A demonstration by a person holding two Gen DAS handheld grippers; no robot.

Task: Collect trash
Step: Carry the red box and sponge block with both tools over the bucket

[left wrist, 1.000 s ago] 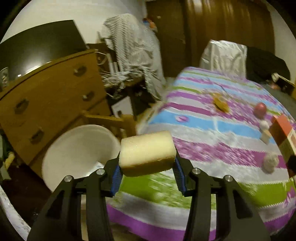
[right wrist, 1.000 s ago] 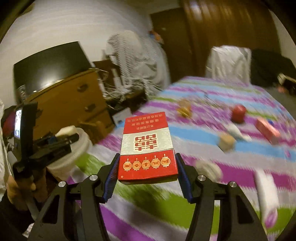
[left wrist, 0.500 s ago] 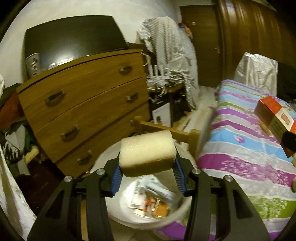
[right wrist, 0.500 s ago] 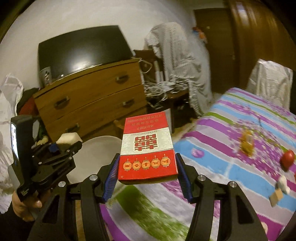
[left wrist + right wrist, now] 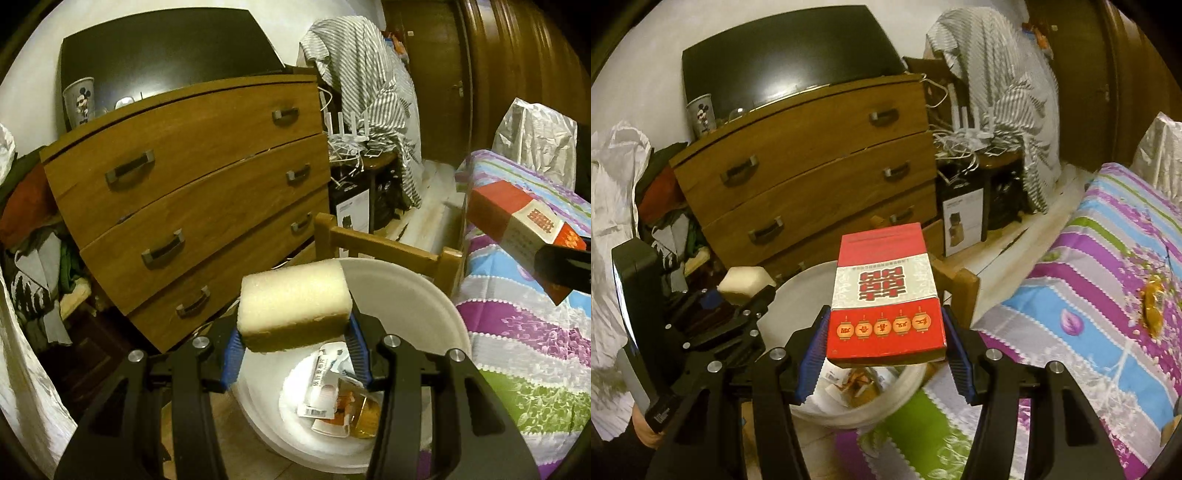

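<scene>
A pale yellow sponge (image 5: pixel 293 302) with a browner underside; a red and white box (image 5: pixel 884 291) printed with orange lanterns; a white bucket (image 5: pixel 413 295); blue finger pads (image 5: pixel 812 354); a brown dresser (image 5: pixel 192 184); a purple, blue, green and white striped bedspread (image 5: pixel 1108 295).

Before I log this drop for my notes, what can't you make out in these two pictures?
- Bin contents: in the left view the sponge and left gripper cover part; in the right view the red box and right gripper do.
- Wrapper print: too small.
- Bin bottom edge: behind both grippers.

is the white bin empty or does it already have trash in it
Not empty: the white bin already holds wrappers and packets at its bottom.
</scene>
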